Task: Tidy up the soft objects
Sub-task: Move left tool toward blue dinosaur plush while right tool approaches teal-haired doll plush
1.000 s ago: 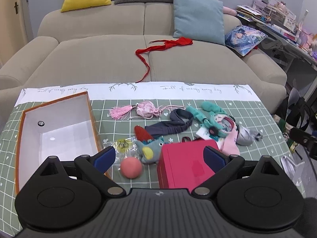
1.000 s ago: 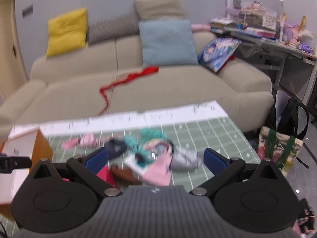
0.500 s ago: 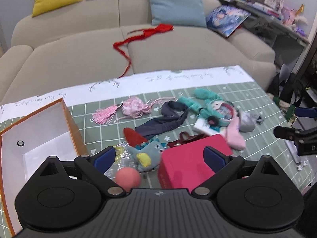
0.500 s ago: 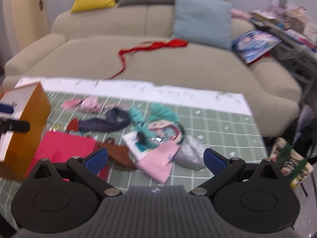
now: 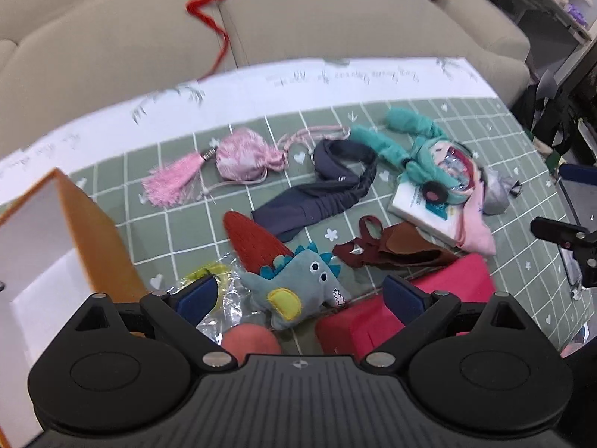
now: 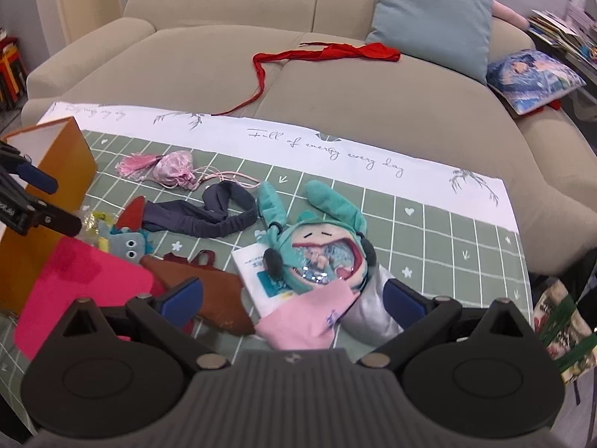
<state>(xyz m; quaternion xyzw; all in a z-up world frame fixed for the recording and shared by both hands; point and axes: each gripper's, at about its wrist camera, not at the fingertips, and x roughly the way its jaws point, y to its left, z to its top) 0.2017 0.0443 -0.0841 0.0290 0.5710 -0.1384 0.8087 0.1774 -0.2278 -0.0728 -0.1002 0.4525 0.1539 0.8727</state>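
Soft things lie scattered on a green checked tablecloth (image 5: 522, 156). My left gripper (image 5: 298, 296) is open and empty, hovering just above a grey-blue dinosaur plush (image 5: 298, 287) and a pink ball (image 5: 250, 339). My right gripper (image 6: 294, 300) is open and empty, over a pink sock (image 6: 306, 321) and a teal plush pouch (image 6: 321, 250). A dark headband (image 5: 324, 194), a pink tassel pouch (image 5: 238, 158), a brown leather piece (image 5: 403, 250) and a grey pouch (image 6: 373, 313) lie around.
An open orange box (image 5: 93, 224) with a white inside stands at the left. A pink box (image 5: 421, 310) sits at the front (image 6: 74, 283). A white booklet (image 6: 257, 280) lies under the teal pouch. A beige sofa (image 6: 335, 86) with a red ribbon (image 6: 328, 52) stands behind the table.
Both grippers have tilted down and moved closer to the table. The left now hangs over the dinosaur plush, the right over the pink sock and teal pouch. Both stay open.
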